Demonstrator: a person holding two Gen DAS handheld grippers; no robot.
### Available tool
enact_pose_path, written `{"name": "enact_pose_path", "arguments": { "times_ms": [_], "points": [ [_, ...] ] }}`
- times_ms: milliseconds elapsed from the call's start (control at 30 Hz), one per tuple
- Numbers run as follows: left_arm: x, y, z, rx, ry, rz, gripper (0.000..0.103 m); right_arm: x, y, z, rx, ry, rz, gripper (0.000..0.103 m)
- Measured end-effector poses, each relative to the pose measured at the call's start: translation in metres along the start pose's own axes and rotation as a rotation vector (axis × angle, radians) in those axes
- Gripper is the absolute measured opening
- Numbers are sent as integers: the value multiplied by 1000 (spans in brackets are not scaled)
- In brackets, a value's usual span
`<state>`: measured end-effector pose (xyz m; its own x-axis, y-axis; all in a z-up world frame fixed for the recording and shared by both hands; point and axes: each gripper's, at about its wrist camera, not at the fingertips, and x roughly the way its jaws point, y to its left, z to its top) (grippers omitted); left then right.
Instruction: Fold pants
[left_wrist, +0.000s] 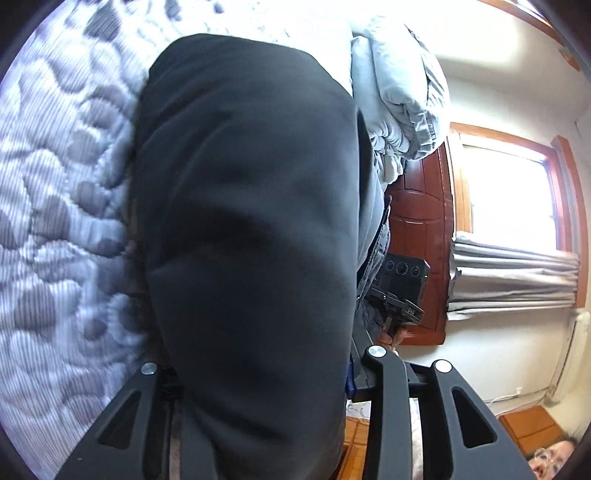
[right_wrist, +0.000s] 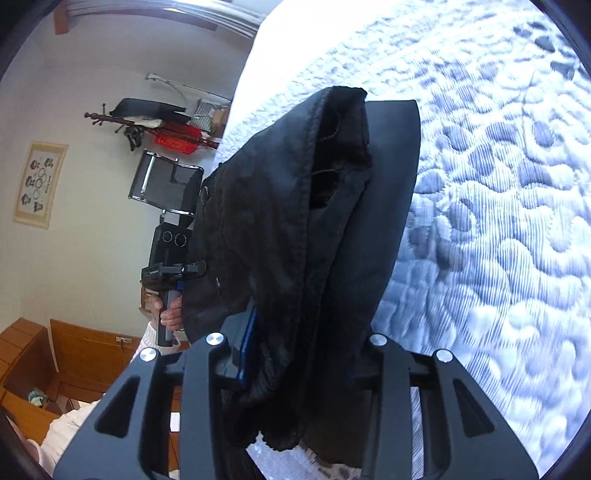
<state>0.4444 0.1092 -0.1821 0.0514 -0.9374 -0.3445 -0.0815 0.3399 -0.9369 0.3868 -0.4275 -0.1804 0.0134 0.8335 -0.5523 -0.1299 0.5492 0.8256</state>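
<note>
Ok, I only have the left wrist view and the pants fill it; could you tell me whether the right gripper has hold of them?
Observer: Yes, the right gripper has a bunched edge of the pants between its fingers, with the fleecy lining showing.
Operator: Thank you. Can you see the left gripper from that side?
Observer: Only its body. A hand grips the handle of the left gripper, and the pants hide its fingers.
Operator: And what is under the right gripper?
Observer: The quilt, beyond the hanging cloth.
</note>
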Motion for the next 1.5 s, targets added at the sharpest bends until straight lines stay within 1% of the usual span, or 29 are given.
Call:
{"name": "enact_pose_path", "arguments": {
  "times_ms": [67, 100, 133, 167, 233, 267, 300, 367, 400, 433, 533, 600, 633, 667, 800, 1033, 1067, 1167, 1300, 1367, 1400, 1433, 1467, 1500],
  "points": [
    [10, -4, -3, 12, 3, -11, 38, 1, -6, -1, 3, -2, 16, 39],
    [-6, 18, 1, 17, 4, -16, 38, 1, -8, -2, 0, -5, 25, 39],
    [-9, 28, 5, 19, 4, -19, 39, 0, -14, -4, 1, -7, 32, 39],
    [1, 24, -2, 20, 3, -21, 39, -2, -20, -6, 4, -8, 38, 39],
    [2, 36, 1, 18, 1, -27, 39, -2, -30, -9, 19, -13, 50, 41],
    [2, 36, 2, 18, -1, -29, 39, -2, -31, -8, 24, -16, 55, 41],
    [10, 32, -2, 19, -4, -29, 40, -5, -42, -12, 29, -20, 61, 42],
    [14, 36, -2, 19, -9, -30, 41, -6, -49, -14, 38, -28, 74, 42],
    [14, 37, -2, 18, -10, -32, 41, -7, -53, -15, 44, -33, 83, 42],
    [5, 50, -6, 19, -11, -31, 42, -8, -58, -18, 49, -36, 90, 42],
    [5, 53, -8, 19, -11, -33, 43, -10, -65, -21, 62, -41, 111, 47],
    [5, 53, -8, 16, -9, -33, 44, -11, -71, -25, 73, -44, 118, 52],
    [5, 54, -8, 13, -8, -35, 45, -12, -71, -25, 70, -45, 126, 53],
    [5, 54, -8, 9, -8, -37, 45, -13, -72, -25, 68, -44, 132, 57],
    [1, 62, -10, -8, -8, -44, 49, -19, -79, -30, 77, -55, 170, 58],
    [-14, 67, -22, -5, -31, -33, 56, -33, -83, -39, 63, -57, 163, 58],
    [-18, 67, -24, -4, -36, -31, 57, -36, -82, -38, 63, -58, 163, 60],
    [-26, 65, -32, -5, -48, -20, 61, -48, -87, -40, 79, -77, 165, 66],
    [-41, 66, -43, -12, -75, -1, 64, -76, -99, -57, 112, -126, 156, 67],
    [-47, 65, -49, -17, -97, 17, 67, -94, -105, -69, 126, -158, 128, 68],
    [-51, 64, -53, -16, -110, 28, 72, -104, -108, -78, 135, -175, 115, 69],
    [-57, 63, -58, -16, -137, 56, 79, -111, -109, -85, 141, -187, 103, 69],
    [-61, 60, -63, -16, -165, 81, 84, -119, -110, -93, 146, -202, 83, 74],
    [-66, 57, -68, -13, -192, 108, 94, -125, -109, -101, 147, -216, 50, 83]
  ]
}}
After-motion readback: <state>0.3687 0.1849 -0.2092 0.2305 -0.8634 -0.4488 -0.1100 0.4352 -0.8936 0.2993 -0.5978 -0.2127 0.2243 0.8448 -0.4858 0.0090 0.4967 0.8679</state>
